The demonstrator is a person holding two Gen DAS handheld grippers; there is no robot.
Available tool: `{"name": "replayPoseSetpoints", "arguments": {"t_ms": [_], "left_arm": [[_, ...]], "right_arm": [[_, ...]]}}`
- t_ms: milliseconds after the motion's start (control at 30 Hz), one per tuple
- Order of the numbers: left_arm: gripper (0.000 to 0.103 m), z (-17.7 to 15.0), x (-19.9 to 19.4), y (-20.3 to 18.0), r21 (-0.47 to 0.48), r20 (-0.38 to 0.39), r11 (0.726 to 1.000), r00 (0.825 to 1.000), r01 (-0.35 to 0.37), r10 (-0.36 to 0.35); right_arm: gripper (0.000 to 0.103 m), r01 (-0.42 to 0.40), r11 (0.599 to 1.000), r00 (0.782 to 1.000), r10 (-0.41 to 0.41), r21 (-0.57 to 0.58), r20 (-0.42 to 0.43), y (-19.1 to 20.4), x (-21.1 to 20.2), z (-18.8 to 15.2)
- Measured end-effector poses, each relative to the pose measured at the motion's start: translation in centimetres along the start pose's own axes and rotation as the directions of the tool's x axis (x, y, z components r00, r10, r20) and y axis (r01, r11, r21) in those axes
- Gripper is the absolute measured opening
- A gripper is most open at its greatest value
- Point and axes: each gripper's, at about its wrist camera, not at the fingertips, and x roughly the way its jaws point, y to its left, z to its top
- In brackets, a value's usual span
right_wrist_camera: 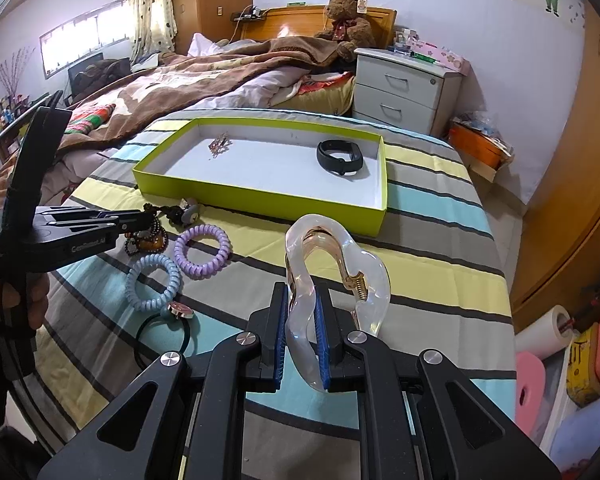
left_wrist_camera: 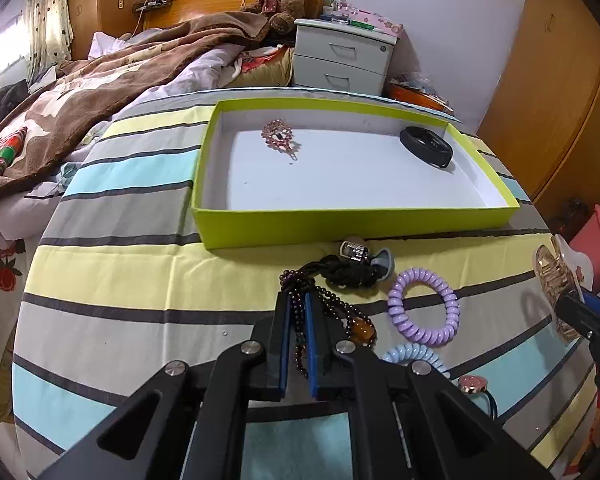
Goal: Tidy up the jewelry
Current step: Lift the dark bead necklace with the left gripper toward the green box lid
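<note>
left gripper (left_wrist_camera: 298, 304) pinched the necklace (left_wrist_camera: 332, 304); right gripper (right_wrist_camera: 303, 300) clamped the hair claw (right_wrist_camera: 332, 264). trailing beads could snag the purple hair tie (left_wrist_camera: 424, 306) at three o'clock.

In the left wrist view, the left gripper (left_wrist_camera: 298, 300) covers much of the dark bead strand (left_wrist_camera: 300, 344) between its jaws, so the strand's lower end cannot be followed. The pale blue coil hair tie (left_wrist_camera: 416, 354) is half hidden behind the same gripper, and the black elastic (left_wrist_camera: 490, 404) with a pink charm shows only in part. The right gripper (left_wrist_camera: 588, 312) and its clear hair claw (left_wrist_camera: 556, 280) are cut off at the right edge. The small silvery piece (left_wrist_camera: 354, 250) by the green tray (left_wrist_camera: 356, 224) is too small to identify. In the right wrist view, the person's hand (right_wrist_camera: 32, 304) is cropped at the left edge.
</note>
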Motion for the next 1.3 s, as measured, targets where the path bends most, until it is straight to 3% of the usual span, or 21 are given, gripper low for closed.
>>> {"name": "replayPoseSetpoints", "arguments": {"t_ms": [767, 933, 967, 1033, 1067, 1100, 1300], "left_arm": [[0.003, 1.8, -6.0, 1.0, 0.013, 0.140, 1.000, 0.990, 0.017, -0.019], [0.005, 1.3, -4.3, 2.9, -0.044, 0.079, 0.999, 0.997, 0.018, -0.015], [0.009, 1.1, -3.8, 3.2, -0.049, 0.065, 0.999, 0.998, 0.015, -0.012], [0.030, 0.7, -3.0, 3.5, -0.075, 0.035, 0.997, 0.999, 0.006, -0.003], [0.047, 0.6, -2.4, 3.7, -0.085, 0.023, 0.996, 1.000, 0.010, -0.008], [0.054, 0.5, -2.0, 3.8, -0.096, 0.016, 0.995, 1.000, 0.011, -0.010], [0.054, 0.8, 0.5, 3.4, -0.111, -0.035, 0.993, 0.999, -0.033, 0.029]], "right_arm": [[0.013, 0.016, 1.000, 0.997, -0.015, -0.023, 0.072, 1.3, -2.3, 2.1], [0.013, 0.014, 1.000, 0.998, -0.013, -0.019, 0.063, 1.3, -2.1, 1.9], [0.013, 0.014, 1.000, 0.998, -0.013, -0.019, 0.060, 1.2, -1.9, 1.9], [0.013, 0.013, 1.000, 0.998, -0.012, -0.018, 0.055, 1.2, -1.7, 2.0], [0.013, 0.011, 1.000, 0.998, -0.010, -0.018, 0.054, 1.1, -1.6, 1.9], [0.013, 0.010, 1.000, 0.999, -0.009, -0.019, 0.052, 1.1, -1.5, 1.9], [0.013, 0.006, 1.000, 0.999, -0.005, -0.022, 0.050, 1.2, -1.2, 2.1]]}}
